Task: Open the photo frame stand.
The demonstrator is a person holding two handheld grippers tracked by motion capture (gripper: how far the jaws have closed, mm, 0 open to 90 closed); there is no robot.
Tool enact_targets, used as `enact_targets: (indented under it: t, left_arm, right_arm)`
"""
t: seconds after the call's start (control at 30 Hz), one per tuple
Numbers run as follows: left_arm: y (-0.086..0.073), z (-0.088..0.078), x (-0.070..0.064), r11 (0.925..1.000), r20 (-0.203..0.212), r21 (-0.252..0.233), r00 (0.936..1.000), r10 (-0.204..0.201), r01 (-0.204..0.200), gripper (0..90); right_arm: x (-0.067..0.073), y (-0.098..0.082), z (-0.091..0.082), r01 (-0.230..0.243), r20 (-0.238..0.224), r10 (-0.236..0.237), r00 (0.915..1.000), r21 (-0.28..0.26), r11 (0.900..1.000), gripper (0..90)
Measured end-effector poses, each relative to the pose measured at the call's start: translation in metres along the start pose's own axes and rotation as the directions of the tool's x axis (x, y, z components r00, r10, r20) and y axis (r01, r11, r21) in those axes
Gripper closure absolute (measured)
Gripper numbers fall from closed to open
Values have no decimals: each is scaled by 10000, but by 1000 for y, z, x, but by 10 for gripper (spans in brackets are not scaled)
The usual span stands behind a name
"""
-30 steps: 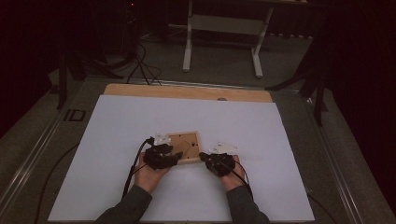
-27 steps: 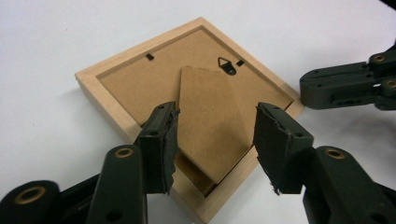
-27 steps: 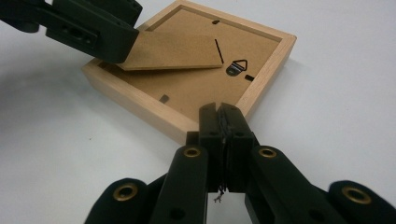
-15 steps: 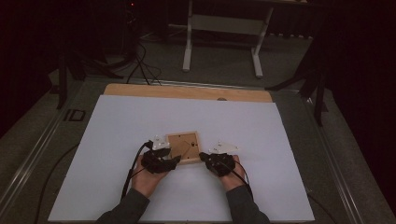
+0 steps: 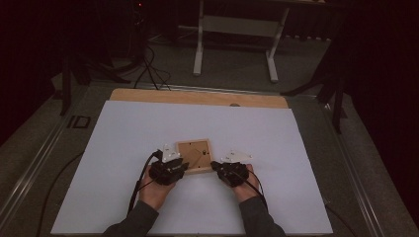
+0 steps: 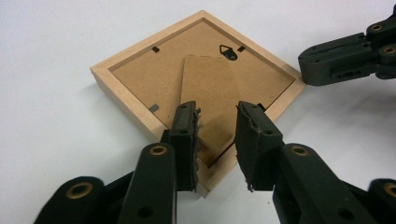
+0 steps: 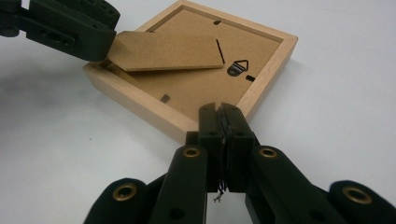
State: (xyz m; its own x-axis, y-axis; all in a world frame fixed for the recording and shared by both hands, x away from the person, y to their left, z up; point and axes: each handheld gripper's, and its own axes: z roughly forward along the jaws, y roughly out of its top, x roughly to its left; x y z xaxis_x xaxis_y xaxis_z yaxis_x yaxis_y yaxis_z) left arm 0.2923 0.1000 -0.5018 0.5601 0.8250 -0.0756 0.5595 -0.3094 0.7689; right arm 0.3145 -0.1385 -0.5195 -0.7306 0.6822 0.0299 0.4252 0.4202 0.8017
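A square wooden picture frame (image 5: pixel 195 148) lies face down on the white table (image 5: pixel 276 138). Its brown backing, its metal hanger (image 7: pixel 238 67) and its cardboard stand (image 6: pixel 208 88) face up. My left gripper (image 6: pixel 217 121) reaches in over the near left corner (image 5: pixel 184 165). Its jaws have just been closing, and they now pinch the stand's free end from both sides. In the right gripper view the stand (image 7: pixel 168 51) tilts up off the backing at that end. My right gripper (image 7: pixel 222 112) is shut with nothing in it. Its tips rest against the frame's rim (image 7: pixel 140 100) at the near right corner (image 5: pixel 216 167).
A wooden strip (image 5: pixel 197 97) runs along the table's far edge. Behind it stand white metal legs (image 5: pixel 200 44), with dark cables (image 5: pixel 148 69) on the floor. Black cables (image 5: pixel 136 192) trail from both grippers toward the person. White surface lies open on every side of the frame.
The left hand has shifted very slightly at the frame's near left corner. The right hand and the frame have stayed put.
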Motion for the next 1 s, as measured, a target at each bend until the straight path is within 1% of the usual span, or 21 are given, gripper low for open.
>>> enact_targets:
  t: [0.03,0.07,0.1,0.13,0.17,0.2,0.3,0.33,0.37,0.43,0.5,0.53,0.57,0.6,0.73,0.8,0.87,0.9,0.97,1.0]
  left_arm:
    - [0,0,0,10000,-66,9,10000,25,-25,656]
    - [-1,1,-1,9999,-266,52,9996,119,-118,628]
    - [-1,1,-1,9999,-266,52,9996,119,-118,605]
    - [-2,1,-1,9998,-403,98,9990,189,-186,605]
    - [-2,1,0,9997,-375,124,9991,208,-203,561]
    - [-2,2,0,9997,-319,91,9993,217,-214,538]
    - [-2,4,0,9998,-301,-22,9994,178,-179,497]
    - [-2,8,0,9997,-294,-19,9993,239,-240,497]
    - [-2,11,0,9996,-295,64,9992,261,-259,476]
    - [-3,15,0,9996,-198,113,9995,249,-247,463]
    - [-2,17,-1,9994,-272,176,9992,296,-292,469]
    - [-1,19,-2,9990,-265,222,9988,400,-394,469]
    - [-1,19,-3,9989,-287,253,9987,414,-407,499]
    - [0,19,-3,9988,-298,280,9988,398,-389,501]
    - [4,16,-3,9994,-316,144,9990,330,-326,502]
    - [8,13,-4,9997,-304,-142,9993,213,-217,502]
    - [13,12,-5,9994,-315,-304,9993,179,-189,502]
    - [15,11,-5,9993,-313,-323,9994,170,-180,501]
    - [17,11,-4,9992,-248,-404,9997,-23,13,500]
    - [17,11,-3,9993,-162,-346,9998,-113,107,499]
  right_arm:
    - [0,0,0,1,3,-1,10000,3,10000,878]
    - [0,0,0,2,4,-2,10000,4,10000,878]
    - [0,0,0,2,4,-2,10000,4,10000,878]
    - [0,0,0,1,4,-1,10000,4,10000,878]
    - [0,0,0,-8,-6,8,10000,3,10000,878]
    - [0,0,0,-5,-7,5,10000,2,10000,878]
    - [0,0,0,4,-8,-4,10000,0,10000,878]
    - [0,0,0,-3,-13,3,10000,1,10000,877]
    - [0,0,0,-3,-5,3,10000,-1,10000,878]
    - [0,0,0,0,2,0,10000,1,10000,876]
    - [0,0,0,-1,3,1,10000,1,10000,876]
    - [0,0,0,-5,1,5,10000,0,10000,876]
    - [0,0,0,-14,-4,14,10000,-7,10000,876]
    - [0,0,0,-5,-1,5,10000,-5,10000,876]
    - [0,0,0,-12,-5,12,10000,-8,10000,876]
    - [0,0,0,-5,-7,5,10000,-10,10000,876]
    - [0,0,0,-6,-4,6,10000,-5,10000,877]
    - [0,0,0,-5,-3,5,10000,-14,10000,877]
    - [0,0,0,-5,2,5,10000,-15,10000,876]
    - [0,0,0,-6,4,6,10000,-14,10000,876]
